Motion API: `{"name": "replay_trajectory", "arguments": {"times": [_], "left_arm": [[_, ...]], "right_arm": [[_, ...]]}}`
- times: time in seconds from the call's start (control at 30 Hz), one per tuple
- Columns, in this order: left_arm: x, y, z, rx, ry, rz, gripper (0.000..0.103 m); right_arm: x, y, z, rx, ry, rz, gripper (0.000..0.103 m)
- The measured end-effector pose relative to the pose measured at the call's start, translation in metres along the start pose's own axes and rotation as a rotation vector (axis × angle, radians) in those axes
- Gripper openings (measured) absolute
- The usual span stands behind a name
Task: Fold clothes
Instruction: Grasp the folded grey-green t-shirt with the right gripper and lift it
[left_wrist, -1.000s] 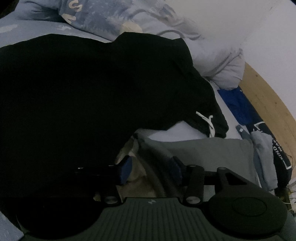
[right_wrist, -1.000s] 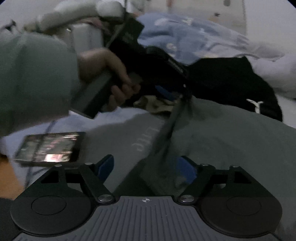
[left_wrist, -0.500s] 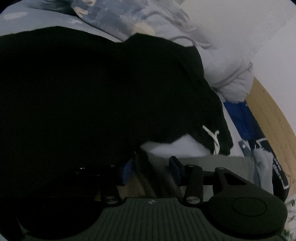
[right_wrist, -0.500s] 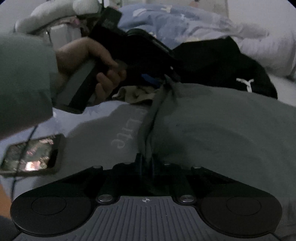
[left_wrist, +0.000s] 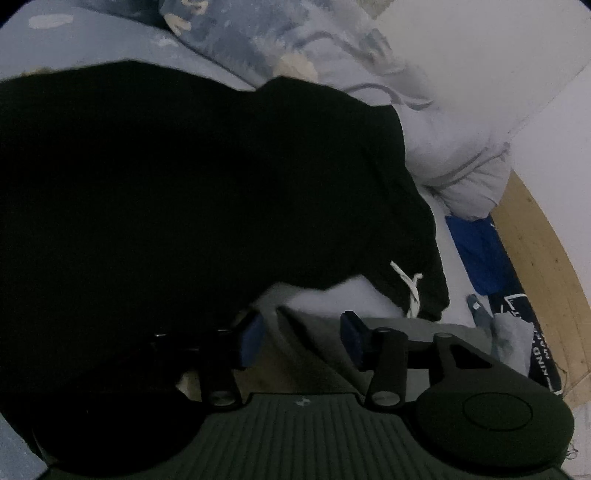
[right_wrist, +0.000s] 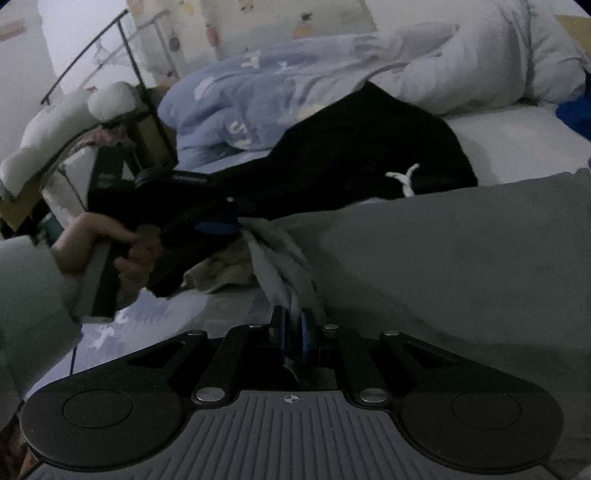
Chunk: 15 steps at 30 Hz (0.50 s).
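A grey garment (right_wrist: 443, 277) lies spread on the bed, and a bunched fold of it runs taut between both grippers. My right gripper (right_wrist: 291, 332) is shut on the near end of that fold. A person's hand (right_wrist: 110, 240) holds my left gripper (right_wrist: 218, 225), whose blue pads grip the far end of the fold. In the left wrist view the grey garment (left_wrist: 406, 325) passes between the pads of the left gripper (left_wrist: 301, 332), whose jaws are opening slightly. A black garment (left_wrist: 184, 184) with a white drawstring lies beyond it, also seen as the black garment (right_wrist: 369, 155) in the right wrist view.
A beige cloth (right_wrist: 221, 273) lies under the left gripper. A blue patterned quilt (right_wrist: 258, 92) and a white pillow (right_wrist: 480, 66) are piled at the back. Blue fabric (left_wrist: 480, 251) hangs at the bed's right edge over a wooden floor (left_wrist: 535, 258). A metal rack (right_wrist: 140, 74) stands at the left.
My right gripper has shut on the grey fold and pulled it sideways, stretching it from the left gripper. The phone has left the right view. The left gripper rolled slightly.
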<state>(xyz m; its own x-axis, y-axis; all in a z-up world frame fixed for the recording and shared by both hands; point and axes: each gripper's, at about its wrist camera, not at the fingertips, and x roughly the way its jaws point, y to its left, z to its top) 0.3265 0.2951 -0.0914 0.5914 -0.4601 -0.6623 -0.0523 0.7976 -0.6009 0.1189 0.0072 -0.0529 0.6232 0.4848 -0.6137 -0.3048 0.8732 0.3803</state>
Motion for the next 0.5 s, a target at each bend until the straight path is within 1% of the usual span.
{"name": "replay_trajectory", "arguments": {"times": [0.13, 0.17, 0.2, 0.23, 0.33, 0.37, 0.4, 0.5], "left_arm": [[0.011, -0.008, -0.004, 0.006, 0.025, 0.029, 0.051], [0.014, -0.010, -0.004, 0.007, 0.025, 0.038, 0.047], [0.017, -0.013, -0.005, 0.008, 0.025, 0.048, 0.020], [0.018, -0.015, -0.005, 0.006, 0.019, 0.056, 0.012], [0.010, -0.027, -0.005, -0.007, -0.043, 0.062, 0.010], [0.006, -0.032, -0.003, -0.013, -0.061, 0.053, 0.010], [0.003, -0.036, 0.000, -0.024, -0.070, 0.042, 0.010], [-0.008, -0.062, 0.006, -0.017, -0.100, -0.013, 0.010]], "right_arm": [[-0.003, -0.001, -0.004, 0.009, -0.002, 0.015, 0.010], [-0.005, -0.002, -0.005, 0.009, -0.004, 0.021, 0.010], [-0.006, -0.002, -0.005, 0.008, -0.005, 0.028, 0.010], [-0.008, -0.001, -0.004, 0.004, -0.006, 0.034, 0.010], [-0.020, 0.002, -0.002, -0.005, -0.013, 0.055, 0.009], [-0.023, 0.002, 0.000, -0.005, -0.015, 0.065, 0.009], [-0.027, 0.002, 0.002, -0.007, -0.014, 0.077, 0.006], [-0.040, 0.000, 0.008, 0.006, -0.010, 0.113, 0.006]]}}
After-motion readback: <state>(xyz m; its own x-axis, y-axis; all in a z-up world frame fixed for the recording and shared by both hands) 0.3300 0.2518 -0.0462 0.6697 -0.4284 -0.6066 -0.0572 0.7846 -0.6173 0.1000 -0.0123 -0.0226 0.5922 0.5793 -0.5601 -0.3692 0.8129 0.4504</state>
